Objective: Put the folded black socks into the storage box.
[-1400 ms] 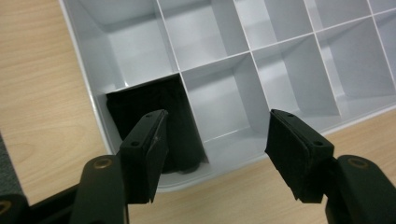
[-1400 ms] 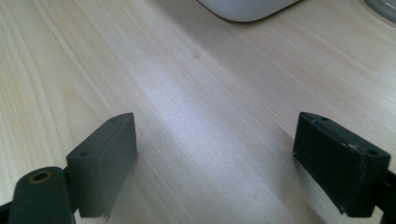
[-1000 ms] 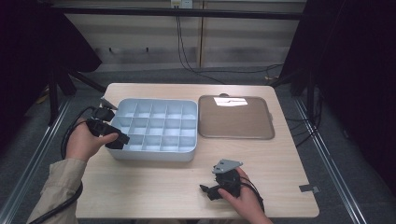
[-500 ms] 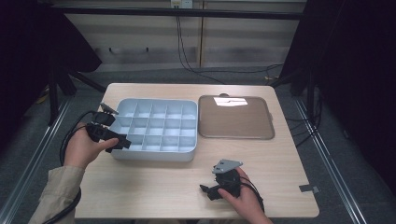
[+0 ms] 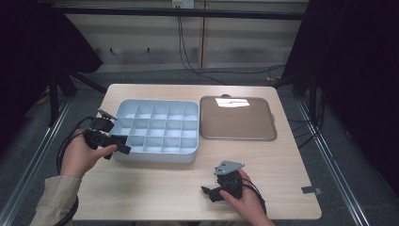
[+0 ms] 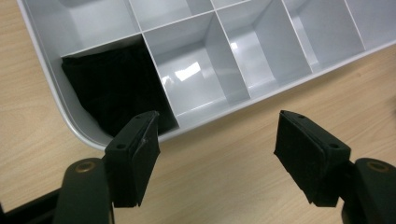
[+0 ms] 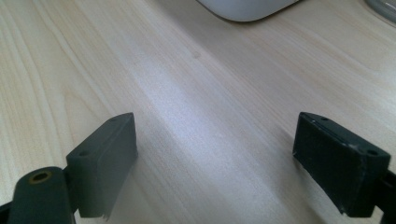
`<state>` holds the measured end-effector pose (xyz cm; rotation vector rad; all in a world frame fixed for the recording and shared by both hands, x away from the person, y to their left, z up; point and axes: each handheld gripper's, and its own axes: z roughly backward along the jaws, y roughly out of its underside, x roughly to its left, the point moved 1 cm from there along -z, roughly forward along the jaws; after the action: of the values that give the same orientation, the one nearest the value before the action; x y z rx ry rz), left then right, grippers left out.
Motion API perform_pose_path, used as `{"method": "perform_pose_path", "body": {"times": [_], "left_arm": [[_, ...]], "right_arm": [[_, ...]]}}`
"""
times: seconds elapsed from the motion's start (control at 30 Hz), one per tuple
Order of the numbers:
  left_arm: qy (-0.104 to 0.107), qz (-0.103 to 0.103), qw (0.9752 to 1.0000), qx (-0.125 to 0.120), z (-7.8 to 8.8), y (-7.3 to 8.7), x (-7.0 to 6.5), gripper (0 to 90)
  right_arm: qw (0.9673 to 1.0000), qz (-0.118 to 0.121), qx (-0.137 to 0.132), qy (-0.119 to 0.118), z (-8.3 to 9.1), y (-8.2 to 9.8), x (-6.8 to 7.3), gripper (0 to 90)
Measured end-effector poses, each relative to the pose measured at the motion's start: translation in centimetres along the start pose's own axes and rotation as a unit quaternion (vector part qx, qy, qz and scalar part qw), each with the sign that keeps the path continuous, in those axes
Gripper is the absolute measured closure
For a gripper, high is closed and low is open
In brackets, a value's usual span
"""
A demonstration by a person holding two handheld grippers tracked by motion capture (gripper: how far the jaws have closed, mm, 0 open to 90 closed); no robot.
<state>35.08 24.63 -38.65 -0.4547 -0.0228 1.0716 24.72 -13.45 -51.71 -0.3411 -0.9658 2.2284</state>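
L tool (image 6: 215, 149) open | black cloth (image 6: 112, 88) in corner compartment | tray (image 6: 261, 100)

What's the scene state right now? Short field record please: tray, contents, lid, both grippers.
tray: pale blue plastic compartment tray on the light wooden table, grid of open cells
contents: black folded cloth in the corner cell nearest the left hand-held gripper; other visible cells empty
lid: flat brown rounded-square lid lies beside the tray, apart from it
left hand-held gripper: jaws open, nothing between them, just outside the tray's corner
right hand-held gripper: jaws open over bare table, nothing held
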Motion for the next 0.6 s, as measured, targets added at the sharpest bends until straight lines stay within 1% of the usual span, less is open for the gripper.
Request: {"method": "perform_pose_path", "body": {"times": [0.07, 0.17, 0.23, 0.27, 0.37, 0.43, 0.5, 0.53, 0.6], "left_arm": [[0.0, -0.002, 1.0, -0.001, 0.0, 0.3, 0.0, 30.2], [0.006, -0.003, 1.0, -0.001, -0.1, 0.7, 0.0, 30.2], [0.005, -0.003, 1.0, -0.003, -0.3, 1.0, 0.0, 30.0], [0.007, -0.002, 1.0, -0.004, -0.4, 1.1, 0.0, 30.0], [0.015, -0.005, 0.9998, -0.009, -0.6, 1.6, -0.1, 30.1], [0.014, -0.005, 0.9999, -0.009, -0.7, 1.7, -0.1, 30.1], [0.018, -0.004, 0.9998, -0.011, -0.9, 2.1, -0.2, 30.1], [0.016, -0.004, 0.9998, -0.011, -1.0, 2.2, -0.3, 30.1], [0.019, -0.007, 0.9997, -0.014, -1.3, 2.5, -0.3, 30.1]], "right_arm": [[1.0, 0.0, 0.0, 0.0, 0.0, 0.0, 0.0, 13.0], [1.0, -0.001, 0.0, 0.0, 0.0, 0.0, 0.0, 13.0], [1.0, 0.0, 0.0, 0.0, 0.0, 0.0, 0.0, 13.0], [1.0, 0.0, 0.0, 0.0, 0.0, 0.0, 0.0, 13.0], [1.0, 0.001, 0.0, 0.0, 0.0, 0.0, 0.0, 13.0], [1.0, 0.0, 0.0, 0.0, 0.0, 0.0, 0.0, 13.0], [1.0, -0.001, 0.0, 0.0, 0.0, 0.0, 0.0, 13.0], [1.0, 0.0, 0.0, 0.0, 0.0, 0.0, 0.0, 13.0], [1.0, 0.001, 0.0, 0.0, 0.0, 0.0, 0.0, 13.0]]}}
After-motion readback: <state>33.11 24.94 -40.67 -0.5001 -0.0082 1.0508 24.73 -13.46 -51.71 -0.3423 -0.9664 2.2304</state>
